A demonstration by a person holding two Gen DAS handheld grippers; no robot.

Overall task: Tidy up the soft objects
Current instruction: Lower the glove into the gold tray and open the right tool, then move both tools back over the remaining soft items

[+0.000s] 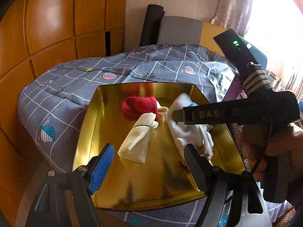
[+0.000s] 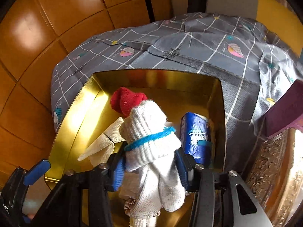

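A gold tin tray (image 1: 89, 132) sits on the grey patterned bedding. In it lie a red sock (image 1: 139, 105), a cream mesh cloth (image 1: 137, 141) and a white knit glove (image 1: 189, 132). My left gripper (image 1: 149, 166) is open and empty above the tray's near side. My right gripper (image 2: 151, 170) is shut on the white knit glove (image 2: 149, 138) with a blue band, over the tray (image 2: 75, 113); it also shows in the left wrist view (image 1: 180, 116). The red sock (image 2: 125, 100) and cream cloth (image 2: 104, 145) lie behind the glove. A blue tissue pack (image 2: 197, 136) stands in the tray's right side.
Grey bedding (image 1: 75, 83) surrounds the tray. Orange wooden wardrobe doors (image 1: 47, 28) stand to the left. A purple box (image 2: 284, 109) and an ornate gold lid (image 2: 274, 166) lie to the right. A grey chair (image 1: 180, 30) stands behind the bed.
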